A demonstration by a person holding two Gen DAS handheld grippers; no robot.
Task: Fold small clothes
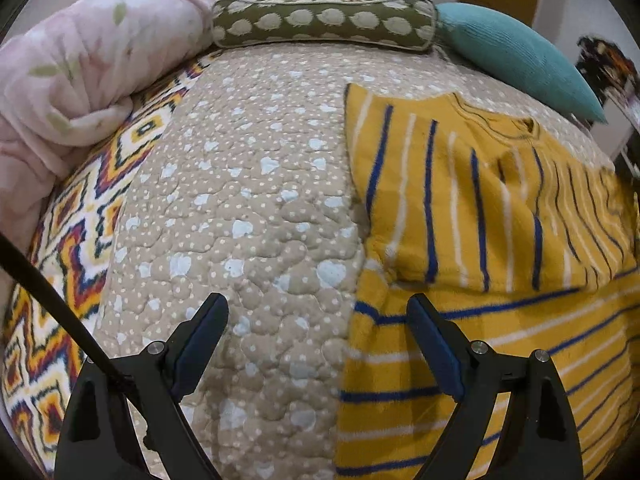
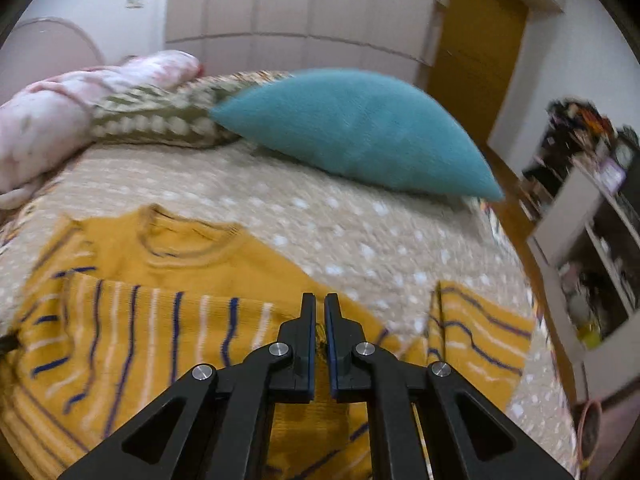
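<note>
Sweater (image 1: 480, 240) in yellow with blue and white stripes lies flat on the dotted beige quilt (image 1: 248, 208), one sleeve folded across its chest. My left gripper (image 1: 318, 312) hangs wide open over the sweater's left edge, one finger above the quilt, the other above the knit, gripping nothing. My right gripper (image 2: 320, 304) is almost closed, a thin gap between the fingers; whether it pinches the fabric below, I cannot tell. Behind lie a teal pillow (image 2: 360, 132), a green bolster (image 1: 324, 20) and a pink blanket (image 1: 88, 64).
</note>
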